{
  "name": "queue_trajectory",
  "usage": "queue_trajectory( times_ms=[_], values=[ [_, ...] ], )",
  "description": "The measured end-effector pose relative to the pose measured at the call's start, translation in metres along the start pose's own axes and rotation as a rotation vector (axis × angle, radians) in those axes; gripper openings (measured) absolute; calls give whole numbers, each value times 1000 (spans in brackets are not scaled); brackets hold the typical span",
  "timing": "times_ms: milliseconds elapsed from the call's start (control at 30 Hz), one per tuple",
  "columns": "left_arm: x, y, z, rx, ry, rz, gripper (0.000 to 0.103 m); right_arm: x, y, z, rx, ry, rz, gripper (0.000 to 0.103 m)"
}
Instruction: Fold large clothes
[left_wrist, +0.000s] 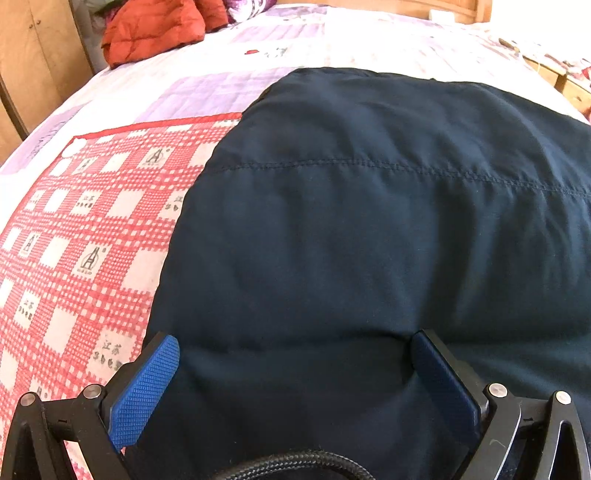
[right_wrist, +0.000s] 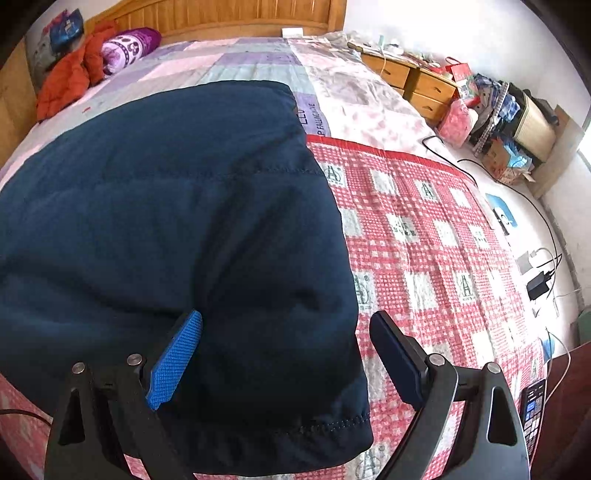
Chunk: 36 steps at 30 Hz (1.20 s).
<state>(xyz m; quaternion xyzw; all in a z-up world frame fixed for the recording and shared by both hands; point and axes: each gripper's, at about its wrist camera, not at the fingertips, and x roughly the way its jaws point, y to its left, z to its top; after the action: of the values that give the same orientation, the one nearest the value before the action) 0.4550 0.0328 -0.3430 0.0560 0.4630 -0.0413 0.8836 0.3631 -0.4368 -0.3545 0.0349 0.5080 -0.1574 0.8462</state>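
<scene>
A large dark navy padded garment (left_wrist: 369, 221) lies flat on the bed, with stitched quilting lines across it. In the left wrist view my left gripper (left_wrist: 295, 369) hovers open over the garment's near left part, its blue pads (left_wrist: 147, 387) wide apart with only flat cloth beneath. In the right wrist view the same garment (right_wrist: 166, 221) fills the left half. My right gripper (right_wrist: 286, 354) stands open over the garment's near right corner, close to the stitched hem (right_wrist: 332, 424). Neither gripper pinches any cloth.
A red-and-white checked cloth (right_wrist: 424, 258) covers the bed under the garment, seen too in the left wrist view (left_wrist: 74, 240). An orange jacket (left_wrist: 155, 29) and a purple pillow (right_wrist: 129, 44) lie near the wooden headboard (right_wrist: 221, 18). Cables, chargers and a phone (right_wrist: 533, 406) sit by the bed's right edge.
</scene>
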Motion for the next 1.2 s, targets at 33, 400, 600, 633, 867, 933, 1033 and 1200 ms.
queue_trajectory(
  times_ms=[33,400,600,633,867,933,1033,1200],
  values=[
    [1,0,1,2,1,0,103,1,0,0,-1,1,1,94],
    [-9,18,9,-16,-12,47,103,-1,-18,7,52,4,42,93],
    [-25,1,50,9,-89,-9,103,-28,2,50,74,-148,56,93],
    [-24,-13,60,31,-95,-38,103,-27,19,62,37,-160,76,93],
    [33,-109,129,72,26,-229,103,6,199,129,-335,-136,239,93],
    [48,-119,136,122,47,-193,103,18,223,139,-369,-116,235,93],
    [71,-113,150,148,79,-181,103,44,228,154,-394,-84,224,94],
    [98,-52,163,16,111,-96,103,68,167,175,-285,-62,190,94]
  ],
)
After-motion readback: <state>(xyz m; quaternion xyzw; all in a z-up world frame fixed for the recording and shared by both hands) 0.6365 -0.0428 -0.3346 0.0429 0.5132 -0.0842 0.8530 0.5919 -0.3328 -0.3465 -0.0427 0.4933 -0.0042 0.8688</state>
